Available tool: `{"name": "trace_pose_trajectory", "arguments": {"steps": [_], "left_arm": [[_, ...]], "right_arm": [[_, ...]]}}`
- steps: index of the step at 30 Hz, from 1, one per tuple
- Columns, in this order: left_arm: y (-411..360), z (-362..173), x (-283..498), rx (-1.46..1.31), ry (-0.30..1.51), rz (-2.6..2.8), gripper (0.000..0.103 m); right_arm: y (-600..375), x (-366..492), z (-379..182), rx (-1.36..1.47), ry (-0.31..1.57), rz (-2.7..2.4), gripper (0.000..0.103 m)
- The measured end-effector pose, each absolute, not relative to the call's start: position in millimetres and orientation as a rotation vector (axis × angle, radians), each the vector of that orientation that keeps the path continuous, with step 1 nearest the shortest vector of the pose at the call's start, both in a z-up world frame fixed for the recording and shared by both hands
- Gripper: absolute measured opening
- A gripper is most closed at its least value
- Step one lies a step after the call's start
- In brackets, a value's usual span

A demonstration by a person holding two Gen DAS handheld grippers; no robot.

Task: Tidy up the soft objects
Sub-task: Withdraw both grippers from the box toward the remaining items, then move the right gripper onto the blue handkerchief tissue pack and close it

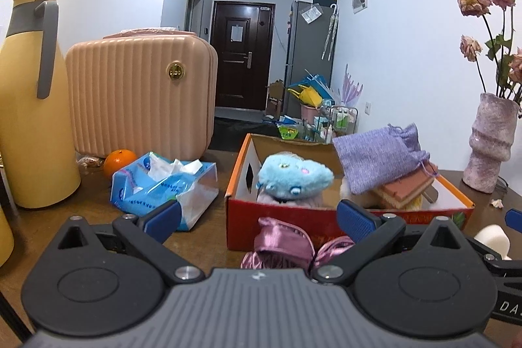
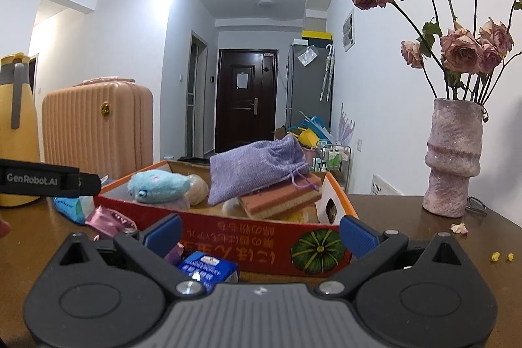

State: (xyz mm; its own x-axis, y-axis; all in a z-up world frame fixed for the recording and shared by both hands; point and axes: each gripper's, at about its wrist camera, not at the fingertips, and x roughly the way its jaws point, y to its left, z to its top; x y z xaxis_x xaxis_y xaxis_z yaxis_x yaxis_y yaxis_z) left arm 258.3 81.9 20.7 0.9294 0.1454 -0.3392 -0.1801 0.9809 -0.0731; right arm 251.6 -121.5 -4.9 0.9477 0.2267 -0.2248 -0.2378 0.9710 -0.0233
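An orange-and-red cardboard box (image 1: 236, 185) sits on the brown table. It holds a blue plush toy (image 1: 293, 176), a purple drawstring pouch (image 1: 378, 157) and a pink-and-yellow sponge (image 1: 407, 189). My left gripper (image 1: 259, 217) is open in front of the box, with a pink satin bag (image 1: 280, 245) lying just below and between its fingers. My right gripper (image 2: 260, 232) is open, facing the box's front wall (image 2: 248, 243). A small blue tissue packet (image 2: 208, 271) lies under its left finger. The satin bag (image 2: 107, 219) lies to its left. The plush (image 2: 160, 185), pouch (image 2: 257, 175) and sponge (image 2: 280, 201) show inside the box.
A blue tissue pack (image 1: 163, 185), an orange (image 1: 119, 162), a pink ribbed case (image 1: 140, 93) and a yellow thermos (image 1: 29, 103) stand left of the box. A pink vase (image 2: 453, 158) with dried roses stands at the right, with petal scraps (image 2: 458, 228) on the table.
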Motion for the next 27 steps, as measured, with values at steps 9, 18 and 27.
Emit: {"name": "trace_pose_trajectory", "arguments": {"steps": [9, 18, 27], "left_arm": [[89, 17, 236, -0.099, 0.376, 0.154, 0.103], [98, 14, 215, -0.088, 0.399, 0.142, 0.103], [107, 11, 203, -0.083, 0.416, 0.140, 0.103]], "right_arm": [[-123, 230, -7, -0.055, 0.249, 0.248, 0.103], [-123, 215, -8, -0.059, 0.279, 0.257, 0.103], [-119, 206, -12, -0.052, 0.323, 0.272, 0.103]]}}
